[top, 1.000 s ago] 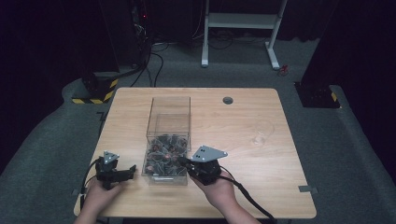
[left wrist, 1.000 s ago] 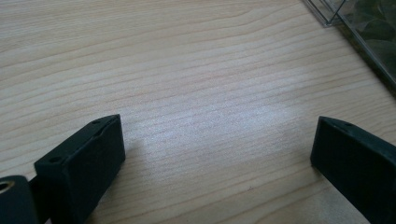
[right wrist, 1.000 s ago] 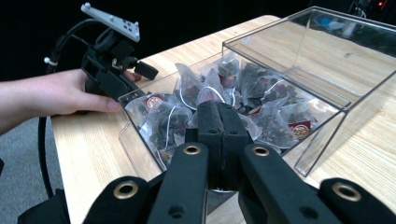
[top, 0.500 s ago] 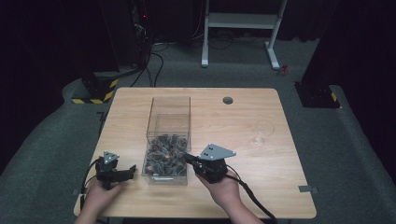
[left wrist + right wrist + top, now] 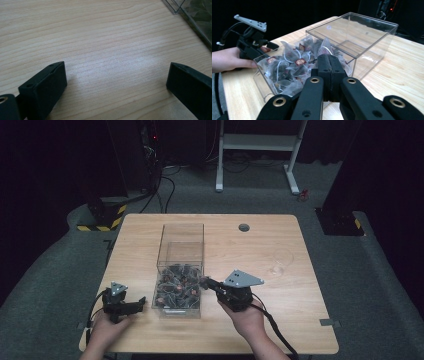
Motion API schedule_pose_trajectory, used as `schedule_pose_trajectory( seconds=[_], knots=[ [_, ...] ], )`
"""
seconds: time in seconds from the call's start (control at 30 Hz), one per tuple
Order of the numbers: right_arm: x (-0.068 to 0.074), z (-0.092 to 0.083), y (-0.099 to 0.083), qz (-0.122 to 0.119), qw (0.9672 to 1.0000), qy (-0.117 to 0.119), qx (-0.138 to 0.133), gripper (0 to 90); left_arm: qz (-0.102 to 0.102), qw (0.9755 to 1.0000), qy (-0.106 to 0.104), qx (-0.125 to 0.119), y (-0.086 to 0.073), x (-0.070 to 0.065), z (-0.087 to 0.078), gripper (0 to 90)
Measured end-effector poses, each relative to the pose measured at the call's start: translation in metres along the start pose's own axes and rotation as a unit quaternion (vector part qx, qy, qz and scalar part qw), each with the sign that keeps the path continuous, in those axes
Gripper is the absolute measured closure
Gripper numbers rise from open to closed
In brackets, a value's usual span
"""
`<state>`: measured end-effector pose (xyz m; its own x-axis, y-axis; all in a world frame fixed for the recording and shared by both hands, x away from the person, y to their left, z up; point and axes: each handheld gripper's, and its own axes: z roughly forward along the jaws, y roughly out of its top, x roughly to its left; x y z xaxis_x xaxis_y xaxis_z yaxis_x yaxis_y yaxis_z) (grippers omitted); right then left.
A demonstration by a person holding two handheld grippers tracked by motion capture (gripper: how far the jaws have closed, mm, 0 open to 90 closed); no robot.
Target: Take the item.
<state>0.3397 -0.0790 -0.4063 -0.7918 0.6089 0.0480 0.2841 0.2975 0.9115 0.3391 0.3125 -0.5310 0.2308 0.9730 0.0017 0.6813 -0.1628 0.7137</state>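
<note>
A clear plastic box (image 5: 182,236) lies on the wooden table (image 5: 250,245), its near part heaped with pyramid tea bags (image 5: 177,287). My right gripper (image 5: 205,281) is at the box's near right rim, jaws pressed together. In the right gripper view the right gripper (image 5: 329,58) pinches the corner of one tea bag (image 5: 324,49) that stands above the heap (image 5: 289,65) in the box (image 5: 362,32). My left gripper (image 5: 141,301) rests on the table just left of the box. In the left gripper view the left gripper (image 5: 116,82) is open over bare wood.
A small clear glass object (image 5: 279,261) sits on the table to the right, with a round cable hole (image 5: 243,227) behind it. The box corner (image 5: 192,15) is close to the left gripper's right jaw. A white desk frame (image 5: 257,155) stands beyond the table.
My right gripper has drawn back a little to the right, away from the heap, with its jaws together. The left gripper has stayed where it was.
</note>
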Motion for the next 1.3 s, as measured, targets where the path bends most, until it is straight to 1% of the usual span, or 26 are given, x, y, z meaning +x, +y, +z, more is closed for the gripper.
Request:
schedule_pose_trajectory(
  seconds=[0.43,0.67,1.0,1.3],
  knots=[
    [-0.018,-0.011,0.002,-0.005,0.9993,-0.037,-0.004,90.0,0.000,1.0000,0.000,0.000,0.000,0.000,0.000,3.2],
    [-0.029,-0.016,0.000,0.000,0.9985,-0.055,-0.004,90.0,0.000,1.0000,0.000,0.000,0.000,0.000,0.000,3.2],
    [-0.048,-0.025,-0.004,0.006,0.9965,-0.083,-0.005,90.0,0.000,1.0000,0.000,0.000,0.000,0.000,0.000,3.3],
    [-0.061,-0.032,-0.006,0.012,0.9945,-0.104,-0.005,90.0,0.000,1.0000,0.000,0.000,0.000,0.000,0.000,3.2]
  ],
)
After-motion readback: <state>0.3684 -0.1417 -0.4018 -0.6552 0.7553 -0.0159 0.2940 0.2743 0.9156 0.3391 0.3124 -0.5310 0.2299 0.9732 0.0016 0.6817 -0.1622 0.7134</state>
